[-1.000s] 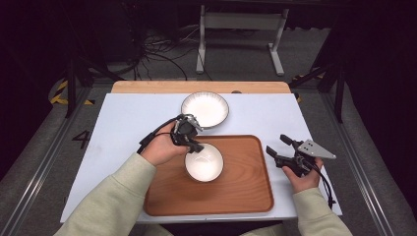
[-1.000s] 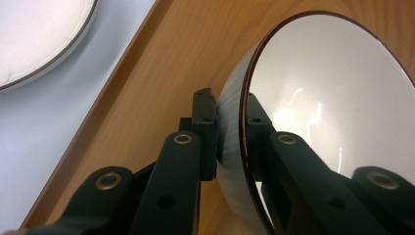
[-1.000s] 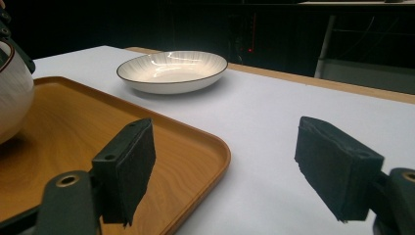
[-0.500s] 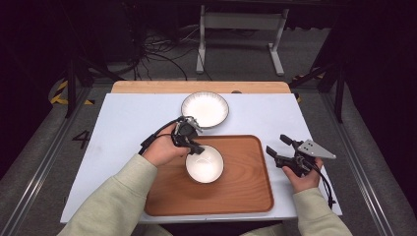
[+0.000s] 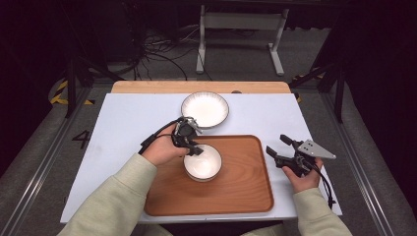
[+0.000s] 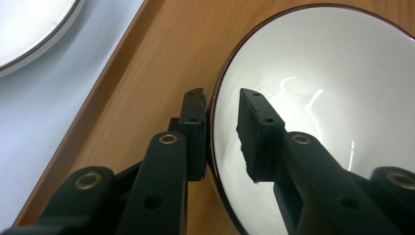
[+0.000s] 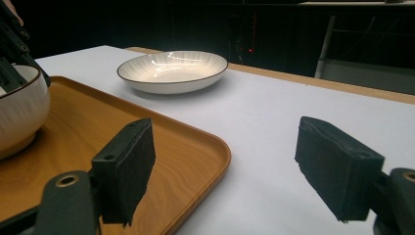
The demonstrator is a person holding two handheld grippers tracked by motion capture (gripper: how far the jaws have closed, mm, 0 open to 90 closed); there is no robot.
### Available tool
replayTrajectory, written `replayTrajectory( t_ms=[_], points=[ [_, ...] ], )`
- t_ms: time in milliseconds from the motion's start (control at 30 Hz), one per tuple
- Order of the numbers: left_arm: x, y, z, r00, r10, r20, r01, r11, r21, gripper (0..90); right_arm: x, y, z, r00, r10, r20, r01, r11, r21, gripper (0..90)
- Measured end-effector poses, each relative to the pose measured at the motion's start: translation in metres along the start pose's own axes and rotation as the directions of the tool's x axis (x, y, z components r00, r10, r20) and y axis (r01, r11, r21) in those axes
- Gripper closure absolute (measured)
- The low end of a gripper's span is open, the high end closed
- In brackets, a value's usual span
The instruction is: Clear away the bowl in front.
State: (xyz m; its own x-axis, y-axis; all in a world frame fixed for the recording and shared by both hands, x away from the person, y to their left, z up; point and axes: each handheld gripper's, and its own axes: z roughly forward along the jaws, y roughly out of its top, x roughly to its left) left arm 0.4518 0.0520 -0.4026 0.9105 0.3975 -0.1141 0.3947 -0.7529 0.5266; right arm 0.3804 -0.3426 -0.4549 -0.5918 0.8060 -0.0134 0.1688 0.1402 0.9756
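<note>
A white bowl point(image 5: 202, 164) with a dark rim stands on the wooden tray point(image 5: 246, 187), at its left. My left gripper point(image 5: 193, 147) reaches over the bowl's left rim. In the left gripper view its jaws straddle the rim of the bowl point(image 6: 313, 98), one outside and one inside. The left gripper point(image 6: 222, 95) has just been opening, and a gap shows beside the inner pad. My right gripper point(image 5: 275, 144) rests by the tray's right edge. In its own view the right gripper point(image 7: 225, 132) is open, with nothing between the pads.
A wide white plate point(image 5: 204, 109) sits on the white tabletop just beyond the tray's far edge, close to my left hand. A wooden strip point(image 5: 196, 87) runs along the table's far side. Dark floor with cables and a metal stand lies beyond.
</note>
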Motion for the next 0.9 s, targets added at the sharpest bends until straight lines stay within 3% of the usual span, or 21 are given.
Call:
replayTrajectory(
  t_ms=[133, 267, 500, 633, 733, 900],
  points=[
    [0.000, -0.001, -0.001, 0.9998, -0.015, 0.013, 0.015, 0.9997, -0.018, 70.5, 0.000, 0.000, 0.000, 1.0000, -0.002, -0.001, 0.002, 1.000, 0.000, 23.6],
    [-0.003, 0.000, -0.004, 0.9994, -0.025, 0.024, 0.026, 0.9980, -0.058, 59.7, 0.000, 0.000, 0.000, 1.0000, -0.002, -0.002, 0.002, 1.000, 0.000, 23.6],
    [-0.009, 0.000, -0.014, 0.9998, -0.022, -0.004, 0.021, 0.9919, -0.125, 45.6, 0.000, 0.000, 0.000, 1.0000, 0.000, -0.003, 0.000, 1.000, 0.002, 23.6],
    [-0.012, -0.002, -0.023, 0.9995, -0.015, -0.027, 0.011, 0.9862, -0.166, 39.3, -0.001, 0.000, 0.001, 1.0000, 0.001, -0.007, -0.001, 1.000, 0.004, 23.6],
    [-0.015, -0.005, -0.028, 0.9985, -0.015, -0.052, 0.004, 0.9790, -0.204, 34.7, -0.001, 0.000, 0.001, 1.0000, 0.003, -0.009, -0.003, 1.000, 0.004, 23.6],
    [-0.019, -0.012, -0.039, 0.9975, -0.038, -0.061, 0.020, 0.9646, -0.263, 29.3, -0.001, 0.000, 0.001, 0.9999, 0.005, -0.014, -0.005, 1.000, 0.008, 23.6]
  ],
)
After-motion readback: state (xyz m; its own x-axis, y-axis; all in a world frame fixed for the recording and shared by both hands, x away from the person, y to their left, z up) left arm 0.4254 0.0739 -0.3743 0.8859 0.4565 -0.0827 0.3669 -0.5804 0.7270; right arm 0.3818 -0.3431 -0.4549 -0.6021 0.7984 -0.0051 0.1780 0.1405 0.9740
